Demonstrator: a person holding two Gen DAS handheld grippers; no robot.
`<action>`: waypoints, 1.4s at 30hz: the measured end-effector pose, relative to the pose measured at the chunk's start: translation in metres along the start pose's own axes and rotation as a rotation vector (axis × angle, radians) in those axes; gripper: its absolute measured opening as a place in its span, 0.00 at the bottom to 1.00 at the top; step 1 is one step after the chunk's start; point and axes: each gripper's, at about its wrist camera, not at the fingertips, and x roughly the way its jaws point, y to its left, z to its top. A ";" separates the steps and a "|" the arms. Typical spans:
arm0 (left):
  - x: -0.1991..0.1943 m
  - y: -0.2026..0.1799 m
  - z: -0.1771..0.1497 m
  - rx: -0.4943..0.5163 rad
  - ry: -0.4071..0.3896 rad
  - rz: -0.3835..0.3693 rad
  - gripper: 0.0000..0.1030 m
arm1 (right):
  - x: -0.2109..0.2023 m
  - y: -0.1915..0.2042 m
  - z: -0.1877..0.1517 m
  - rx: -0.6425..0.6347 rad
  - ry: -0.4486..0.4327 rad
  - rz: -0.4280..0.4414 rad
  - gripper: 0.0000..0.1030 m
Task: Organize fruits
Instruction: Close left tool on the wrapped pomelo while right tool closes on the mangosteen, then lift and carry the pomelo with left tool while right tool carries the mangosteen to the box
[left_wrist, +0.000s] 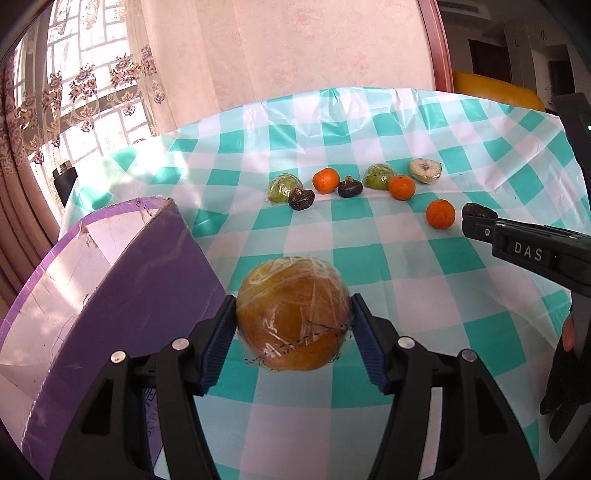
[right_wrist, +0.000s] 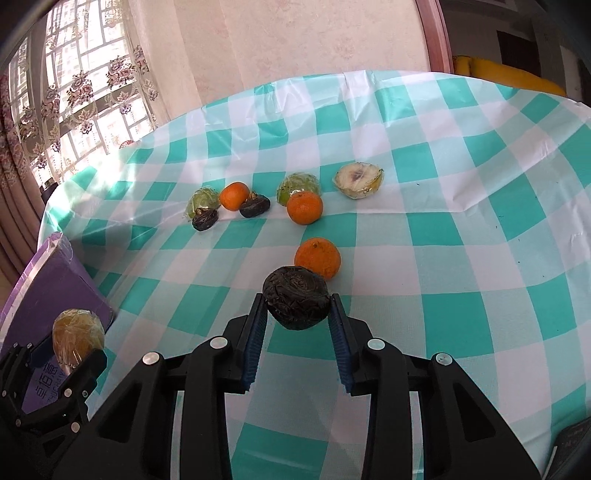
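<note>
My left gripper (left_wrist: 293, 325) is shut on a plastic-wrapped orange fruit (left_wrist: 293, 314), held just right of a purple box (left_wrist: 122, 280). It also shows in the right wrist view (right_wrist: 75, 336). My right gripper (right_wrist: 297, 306) is shut on a dark wrinkled fruit (right_wrist: 295, 297), held above the checked tablecloth (right_wrist: 443, 258); from the left wrist view this fruit (left_wrist: 478, 212) sits at the finger ends. On the cloth lie three tangerines (right_wrist: 317, 256) (right_wrist: 304, 208) (right_wrist: 234, 196), two dark fruits (right_wrist: 255, 206) (right_wrist: 204, 218), two wrapped green halves (right_wrist: 298, 187) (right_wrist: 202, 201) and a wrapped pale half (right_wrist: 358, 181).
The purple box (right_wrist: 48, 280) stands open at the table's left edge. A curtained window (left_wrist: 74, 92) is behind on the left, a pink wall behind the table. A yellow object (left_wrist: 495, 90) lies beyond the far right edge.
</note>
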 end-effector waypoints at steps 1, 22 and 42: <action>-0.007 0.000 0.000 0.002 -0.008 -0.001 0.60 | -0.004 0.002 -0.001 -0.005 -0.004 0.000 0.33; -0.123 0.070 0.017 -0.132 -0.225 0.084 0.60 | -0.081 0.064 0.000 -0.149 -0.121 0.072 0.33; -0.150 0.150 -0.009 -0.220 -0.191 0.168 0.60 | -0.105 0.169 0.000 -0.337 -0.158 0.192 0.33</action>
